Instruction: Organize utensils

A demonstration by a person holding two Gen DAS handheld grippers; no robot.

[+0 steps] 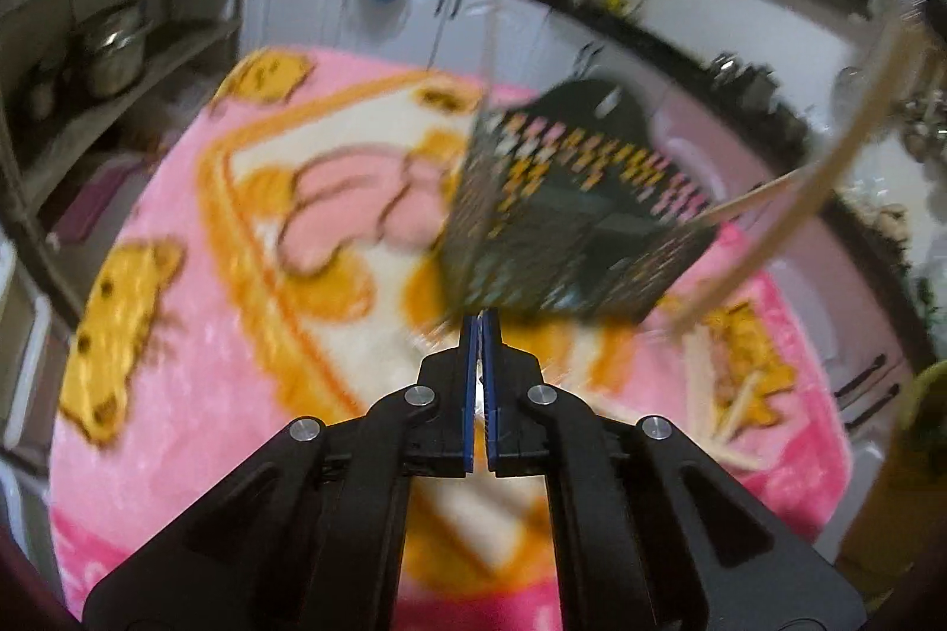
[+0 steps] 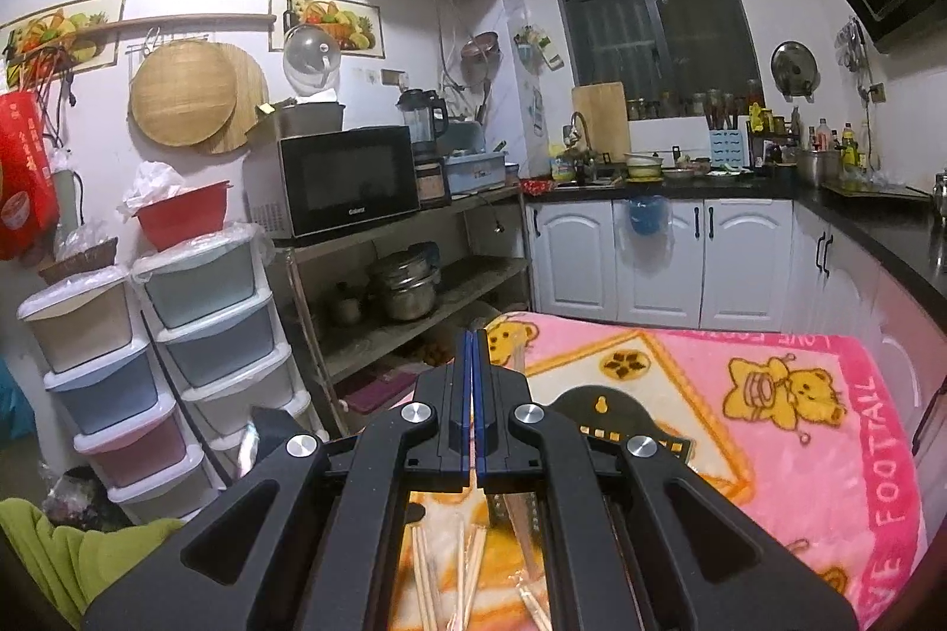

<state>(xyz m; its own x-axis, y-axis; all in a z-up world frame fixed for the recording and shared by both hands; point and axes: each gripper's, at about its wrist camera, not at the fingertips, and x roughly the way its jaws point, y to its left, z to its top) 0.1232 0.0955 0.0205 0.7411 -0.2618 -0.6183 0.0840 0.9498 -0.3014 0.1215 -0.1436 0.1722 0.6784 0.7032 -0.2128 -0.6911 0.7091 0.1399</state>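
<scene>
Left wrist view: my left tongs (image 1: pixel 480 320) are clenched at the lower edge of the black holder (image 1: pixel 568 211), which looks tipped on the pink blanket (image 1: pixel 195 394); whether they pinch it, I can't tell. It could topple. A chopstick (image 1: pixel 763 193) pokes into the holder's right side.

Right wrist view: my right tongs (image 2: pixel 475 338) are clenched on a chopstick (image 2: pixel 516 347), above the holder (image 2: pixel 604 409); a loose grip could drop it among the loose chopsticks (image 2: pixel 450 572).

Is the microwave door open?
No, in the right wrist view the microwave on the metal shelf has its dark door flat and shut.
</scene>
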